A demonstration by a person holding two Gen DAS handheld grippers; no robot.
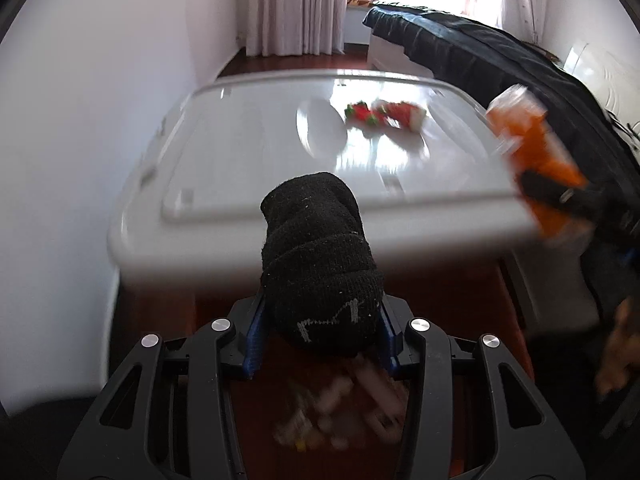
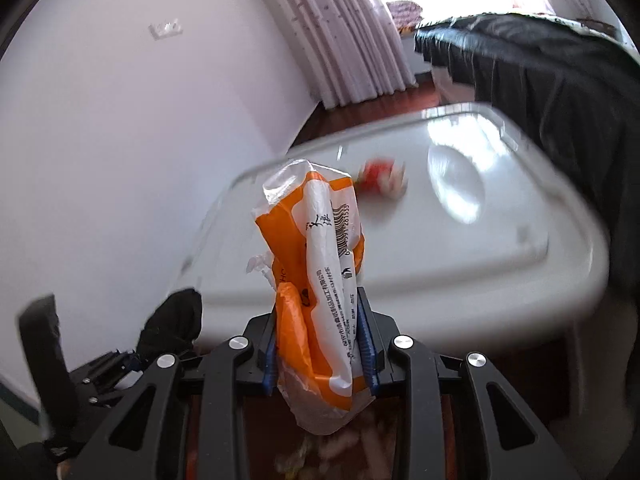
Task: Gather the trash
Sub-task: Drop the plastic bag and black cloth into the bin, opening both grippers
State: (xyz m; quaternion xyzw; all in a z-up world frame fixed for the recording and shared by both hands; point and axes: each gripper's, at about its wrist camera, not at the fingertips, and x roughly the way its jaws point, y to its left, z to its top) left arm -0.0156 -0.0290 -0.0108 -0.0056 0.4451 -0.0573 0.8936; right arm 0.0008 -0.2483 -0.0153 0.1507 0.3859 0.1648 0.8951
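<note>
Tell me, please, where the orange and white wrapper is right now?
The orange and white wrapper is clamped in the right gripper, raised before the white table.

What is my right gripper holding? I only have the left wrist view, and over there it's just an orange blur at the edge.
Observer: The right gripper is shut on an orange and white plastic wrapper with a barcode and printed text on it.
Operator: Is the wrapper hanging loose or gripped well?
Observer: It is pinched near its lower half; the crumpled top stands up past the fingertips.
Operator: Can that view see my left gripper?
Observer: Yes, low at its left edge, with the black sock sticking out of the left gripper.
Operator: Anything left on the white lid?
Observer: The right view shows a blurred red item lying on the white lid.
</note>
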